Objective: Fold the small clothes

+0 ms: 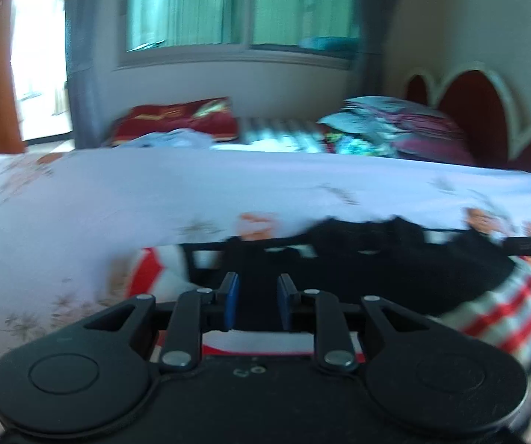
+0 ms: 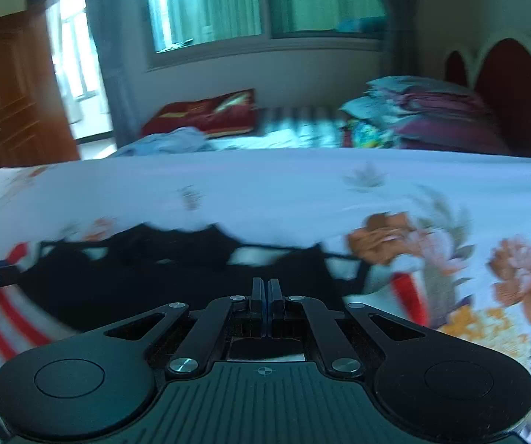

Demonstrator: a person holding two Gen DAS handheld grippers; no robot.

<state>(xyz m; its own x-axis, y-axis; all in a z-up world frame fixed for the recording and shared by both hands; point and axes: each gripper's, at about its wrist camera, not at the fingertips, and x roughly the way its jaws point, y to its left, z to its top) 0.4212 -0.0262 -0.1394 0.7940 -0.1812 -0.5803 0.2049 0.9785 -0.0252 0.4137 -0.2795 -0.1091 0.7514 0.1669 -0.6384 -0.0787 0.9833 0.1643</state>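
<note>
Black garment (image 1: 358, 259) lies on the floral bedsheet (image 1: 154, 192), long axis 9-to-3, at 12 o'clock of both grippers. Left gripper (image 1: 254, 305) slightly parted; grip uncertain. Right gripper (image 2: 267, 305) clenched; whether on cloth, unclear. Neither looks nearer.

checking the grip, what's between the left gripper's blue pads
In the left wrist view, black fabric of the garment fills the gap between the left gripper's blue pads; blur hides whether they pinch it.
</note>
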